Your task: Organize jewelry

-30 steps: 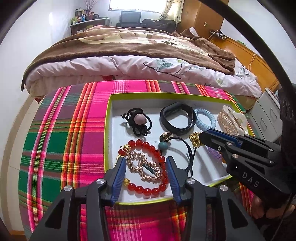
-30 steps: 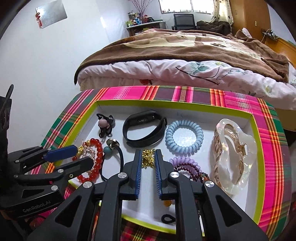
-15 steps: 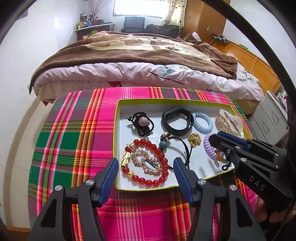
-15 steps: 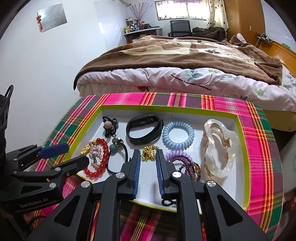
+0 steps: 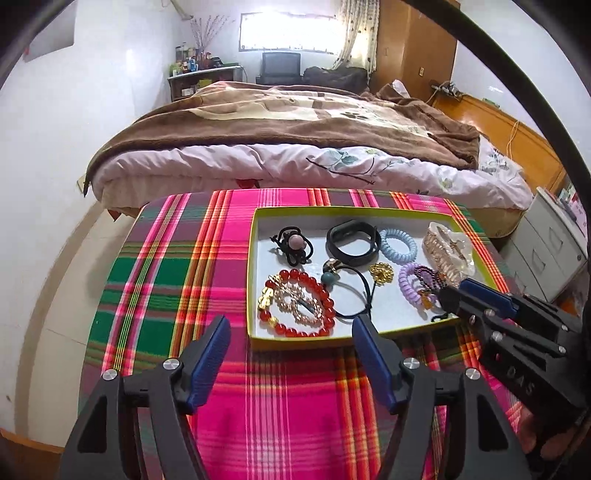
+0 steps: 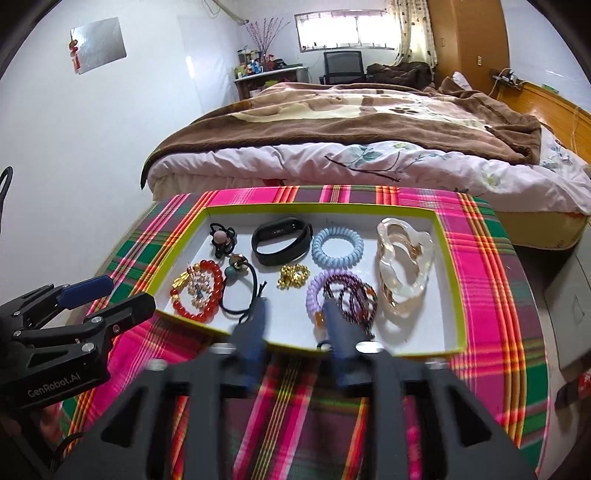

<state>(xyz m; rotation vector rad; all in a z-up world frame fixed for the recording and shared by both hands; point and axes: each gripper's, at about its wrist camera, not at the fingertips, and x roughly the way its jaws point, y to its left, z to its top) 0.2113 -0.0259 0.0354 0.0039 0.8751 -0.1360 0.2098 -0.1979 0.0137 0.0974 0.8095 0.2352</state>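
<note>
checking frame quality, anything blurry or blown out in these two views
Left wrist view: sharp; window blown out, fisheye bends the bed. Right wrist view: right gripper smeared by motion blur, tray crisp, window milder.

Daylight enters through the overexposed window (image 5: 291, 31) behind the bed; fisheye bending and black vignette mark the edges; the right gripper (image 6: 295, 314) is motion-blurred
</note>
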